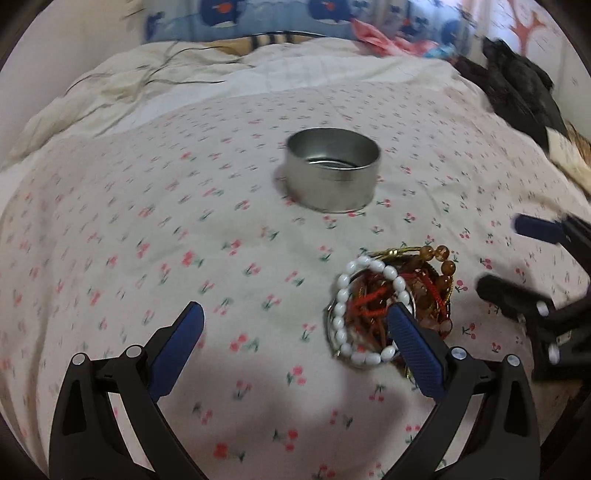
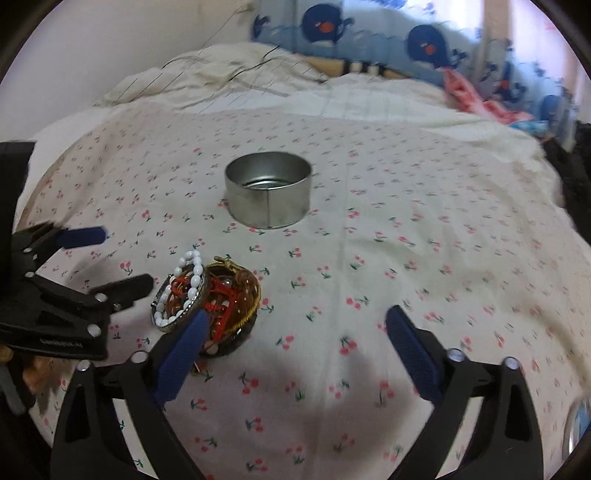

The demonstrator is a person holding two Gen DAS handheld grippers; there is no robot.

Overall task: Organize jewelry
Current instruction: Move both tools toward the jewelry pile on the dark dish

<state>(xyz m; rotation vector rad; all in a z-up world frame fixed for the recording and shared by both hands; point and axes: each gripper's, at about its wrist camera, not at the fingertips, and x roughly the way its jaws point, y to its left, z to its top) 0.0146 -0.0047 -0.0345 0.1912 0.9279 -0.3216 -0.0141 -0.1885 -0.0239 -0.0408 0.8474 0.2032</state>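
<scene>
A pile of jewelry [image 1: 391, 306] lies on the cherry-print bedsheet: a white bead bracelet [image 1: 345, 314], red cords, amber beads [image 1: 441, 258] and gold bangles. It also shows in the right wrist view [image 2: 207, 299]. An empty round metal tin [image 1: 332, 170] stands upright behind it, also in the right wrist view [image 2: 269, 194]. My left gripper [image 1: 295, 325] is open, its right finger just over the pile's near edge. My right gripper [image 2: 295, 328] is open, its left finger in front of the pile. Each gripper shows in the other's view, left gripper [image 2: 122, 258], right gripper [image 1: 498, 254].
A crumpled white duvet [image 1: 129, 88] with thin cables lies at the back. Blue cartoon-print bedding [image 2: 369, 33] lines the headboard. Dark clothes [image 1: 517, 85] and pink fabric [image 1: 380, 37] sit at the far right. A shiny lid edge [image 2: 578, 424] shows at the lower right.
</scene>
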